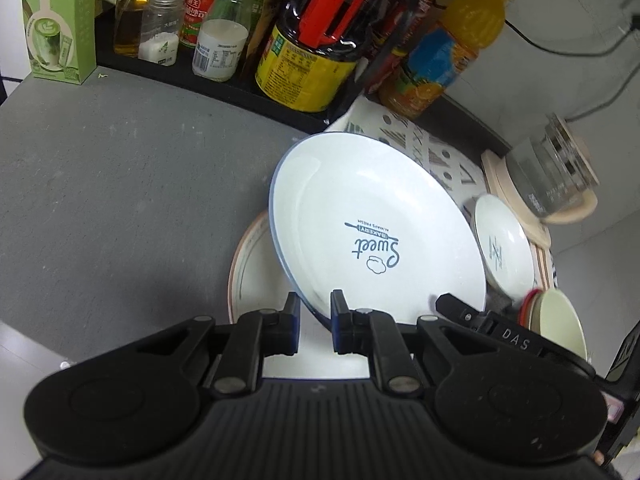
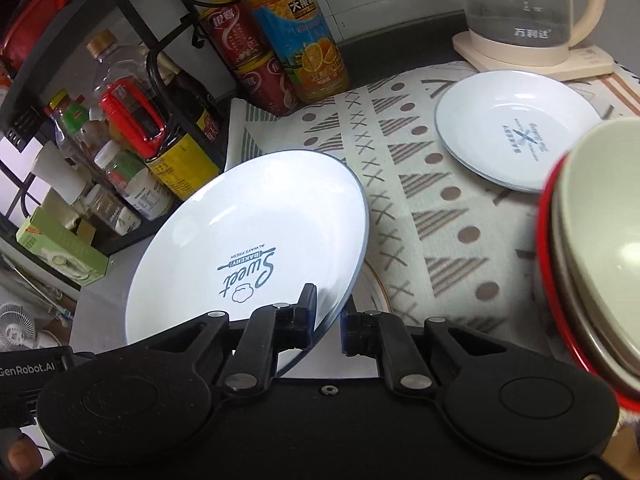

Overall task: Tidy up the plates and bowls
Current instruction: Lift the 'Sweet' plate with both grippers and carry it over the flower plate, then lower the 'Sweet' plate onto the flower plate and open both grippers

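Observation:
A large white plate with a blue rim and "Sweet Bakery" print (image 1: 372, 216) (image 2: 248, 240) is held tilted above the counter. My left gripper (image 1: 314, 312) is shut on its near rim. My right gripper (image 2: 329, 312) is shut on the rim on its other side; the right gripper also shows in the left wrist view (image 1: 452, 306). Under the plate lies a plate with a brown-lined rim (image 1: 244, 264) (image 2: 376, 284). A smaller white plate (image 2: 516, 132) (image 1: 504, 240) lies on the patterned mat. Stacked bowls, cream inside a red one (image 2: 592, 248) (image 1: 556, 324), stand at the right.
A black rack with sauce and oil bottles (image 1: 308, 40) (image 2: 132, 120) lines the back. An orange juice bottle (image 2: 300, 36) and red cans (image 2: 248, 60) stand beside it. A glass kettle on a cream base (image 2: 528, 12) (image 1: 552, 172) is at the back right. A green matcha carton (image 1: 56, 20) stands on the grey counter (image 1: 120, 180).

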Demonstrator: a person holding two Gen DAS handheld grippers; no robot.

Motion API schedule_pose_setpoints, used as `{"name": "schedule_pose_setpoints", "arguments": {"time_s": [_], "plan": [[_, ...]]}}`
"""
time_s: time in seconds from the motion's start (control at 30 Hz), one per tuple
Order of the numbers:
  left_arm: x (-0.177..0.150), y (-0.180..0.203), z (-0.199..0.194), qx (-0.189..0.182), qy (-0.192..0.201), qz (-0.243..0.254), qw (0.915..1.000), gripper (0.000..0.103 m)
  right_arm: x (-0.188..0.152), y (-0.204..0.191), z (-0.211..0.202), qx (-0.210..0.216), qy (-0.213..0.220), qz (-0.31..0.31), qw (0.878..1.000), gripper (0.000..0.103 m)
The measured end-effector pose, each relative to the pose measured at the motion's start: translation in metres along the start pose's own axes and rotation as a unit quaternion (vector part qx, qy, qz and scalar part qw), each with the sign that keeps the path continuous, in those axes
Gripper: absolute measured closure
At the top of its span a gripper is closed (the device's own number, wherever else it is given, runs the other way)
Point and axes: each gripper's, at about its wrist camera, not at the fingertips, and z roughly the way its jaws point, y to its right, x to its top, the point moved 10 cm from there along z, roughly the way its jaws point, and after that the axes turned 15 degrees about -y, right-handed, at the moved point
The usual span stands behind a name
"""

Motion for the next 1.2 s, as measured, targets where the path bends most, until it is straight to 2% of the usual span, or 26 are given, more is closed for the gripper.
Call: {"name": "schedule_pose_setpoints", "arguments": {"time_s": [0.27, 0.7, 0.93, 1.1, 1.2], "plan": [[-0.029, 0.001, -0.004, -0.007, -0.017, 0.002, 0.9998, 0.090, -0.025, 0.009, -0.017, -0.007, -0.004, -0.002, 1.000, 0.092], [-0.053, -0.006, 0.009, -0.008, -0.055, -0.010, 0.9984, 0.089, -0.051, 0.017, -0.023, -0.028, -0.022, -0.013, 0.999, 0.091], [-0.048, -0.008, 0.015, -0.007, -0.057, -0.014, 0.9982, 0.089, -0.053, 0.018, -0.018, -0.042, -0.031, -0.023, 0.998, 0.091], [-0.045, -0.010, 0.024, -0.001, -0.077, -0.021, 0.9968, 0.089, -0.051, 0.022, -0.009, -0.045, -0.047, -0.006, 0.998, 0.091], [-0.040, -0.013, 0.022, 0.020, -0.073, -0.015, 0.9970, 0.088, -0.048, 0.023, -0.006, -0.045, -0.048, 0.004, 0.998, 0.091]]}}
